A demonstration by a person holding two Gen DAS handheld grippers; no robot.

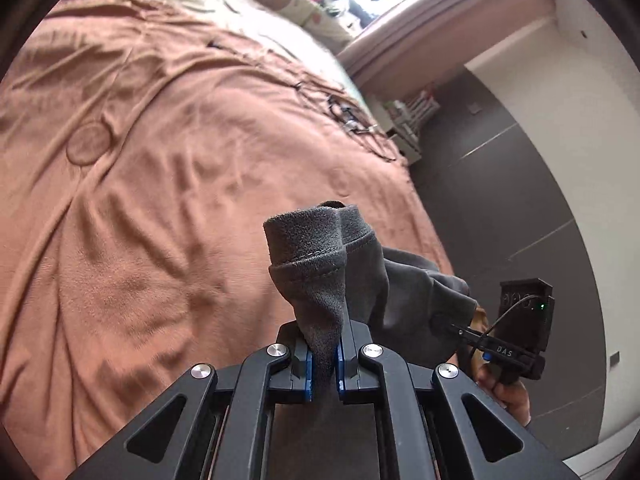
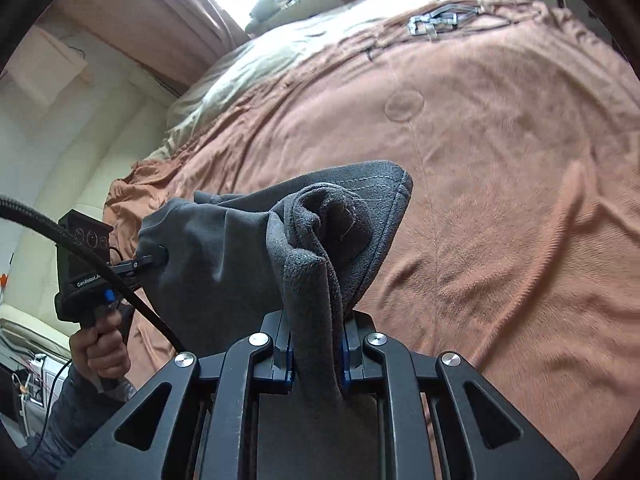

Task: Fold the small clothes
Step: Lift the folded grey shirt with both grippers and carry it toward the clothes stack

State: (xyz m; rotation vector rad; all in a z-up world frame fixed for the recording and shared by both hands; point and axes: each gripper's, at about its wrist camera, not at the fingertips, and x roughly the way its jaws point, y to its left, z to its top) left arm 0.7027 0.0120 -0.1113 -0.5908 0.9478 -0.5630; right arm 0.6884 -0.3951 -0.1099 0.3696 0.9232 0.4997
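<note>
Item: grey fleece garment (image 1: 320, 264), small, hem stitched in light thread. Held in the air above the bed, strung between two grippers; its long axis runs from one pair of jaws to the other, roughly level, with slack folds sagging between.

Left gripper (image 1: 325, 364): jaws clenched on a bunched corner of the garment. The cloth stands up and forward from the blue pads (image 1: 309, 372) as a rolled hem, then trails off to the right of the jaws toward the other gripper.

Right gripper (image 2: 318, 364): jaws clamped on the opposite bunched corner. The fabric rises ahead of the jaws in a twisted fold; a flat, pointed flap with a stitched edge juts forward and right, and the rest stretches left of the jaws.

Hands: the left hand (image 2: 100, 350), with a grey sleeve (image 2: 80, 396) below it, grips its handle to the left of the right jaws; the right hand (image 1: 506, 394) is partly seen to the right of the left jaws.

Bed: rust-brown bedspread (image 1: 160, 160), creased, beyond and beneath both jaws. A black cable (image 2: 100, 268) crosses left of the right jaws.
</note>
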